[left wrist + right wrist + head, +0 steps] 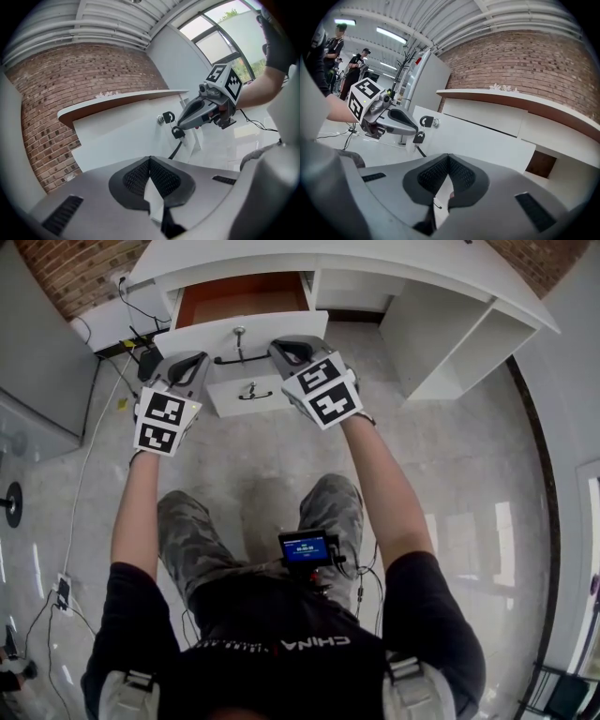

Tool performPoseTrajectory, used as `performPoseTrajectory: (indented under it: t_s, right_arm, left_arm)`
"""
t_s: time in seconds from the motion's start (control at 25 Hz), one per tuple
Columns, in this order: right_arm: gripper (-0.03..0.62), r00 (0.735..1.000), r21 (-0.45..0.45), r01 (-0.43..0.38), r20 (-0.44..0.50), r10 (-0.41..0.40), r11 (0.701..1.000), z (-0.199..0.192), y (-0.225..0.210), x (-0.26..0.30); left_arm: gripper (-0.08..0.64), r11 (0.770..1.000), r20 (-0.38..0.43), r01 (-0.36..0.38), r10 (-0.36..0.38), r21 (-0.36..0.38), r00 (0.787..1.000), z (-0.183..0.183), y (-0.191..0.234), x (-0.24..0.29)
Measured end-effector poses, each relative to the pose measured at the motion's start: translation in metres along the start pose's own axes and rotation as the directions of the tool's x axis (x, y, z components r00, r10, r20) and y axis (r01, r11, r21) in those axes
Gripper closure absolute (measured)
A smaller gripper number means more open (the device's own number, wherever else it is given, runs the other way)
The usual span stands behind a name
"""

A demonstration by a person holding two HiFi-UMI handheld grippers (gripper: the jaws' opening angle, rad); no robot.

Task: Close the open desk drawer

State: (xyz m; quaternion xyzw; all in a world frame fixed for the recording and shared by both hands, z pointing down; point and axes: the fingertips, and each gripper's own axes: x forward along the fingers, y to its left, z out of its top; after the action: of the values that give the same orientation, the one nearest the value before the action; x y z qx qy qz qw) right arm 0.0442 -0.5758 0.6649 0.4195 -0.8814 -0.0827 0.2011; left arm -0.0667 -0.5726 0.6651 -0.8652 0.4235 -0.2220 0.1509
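Note:
The white desk (450,268) has its top drawer (234,332) pulled out, showing an orange-brown inside (244,296). The drawer front carries a key in its lock (239,332) and a black handle (239,359). My left gripper (197,359) is shut, with its tip at the left part of the drawer front. My right gripper (281,346) is shut too, at the right part. In the left gripper view my left gripper (150,159) points at the front panel (117,136). In the right gripper view my right gripper (448,157) faces the same panel (483,138), keys (423,124) hanging to its left.
A lower drawer front (248,395) with its own handle sticks out below. An open shelf bay (450,343) is at the desk's right. A grey cabinet (37,381) and floor cables (94,427) lie left. People (356,61) stand far behind.

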Motion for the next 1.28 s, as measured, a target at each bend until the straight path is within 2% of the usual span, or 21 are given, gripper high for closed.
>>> performPoseTrajectory:
  t_s: [0.24, 0.88, 1.28]
  right_arm:
    - [0.578, 1.0, 0.021, -0.006, 0.007, 0.006, 1.0, 0.0, 0.001, 0.001]
    - [0.578, 1.0, -0.019, -0.023, -0.017, 0.023, 1.0, 0.001, -0.004, 0.014]
    - [0.578, 0.999, 0.0, 0.028, -0.031, -0.028, 1.0, -0.001, -0.032, 0.044]
  left_arm:
    - [0.548, 1.0, -0.004, -0.001, 0.001, 0.005, 1.0, -0.002, 0.0, 0.0]
    - [0.548, 1.0, -0.004, 0.006, -0.006, 0.015, 1.0, -0.008, 0.008, 0.01]
    - [0.548, 1.0, -0.027, 0.003, -0.002, 0.027, 1.0, -0.012, 0.023, 0.046]
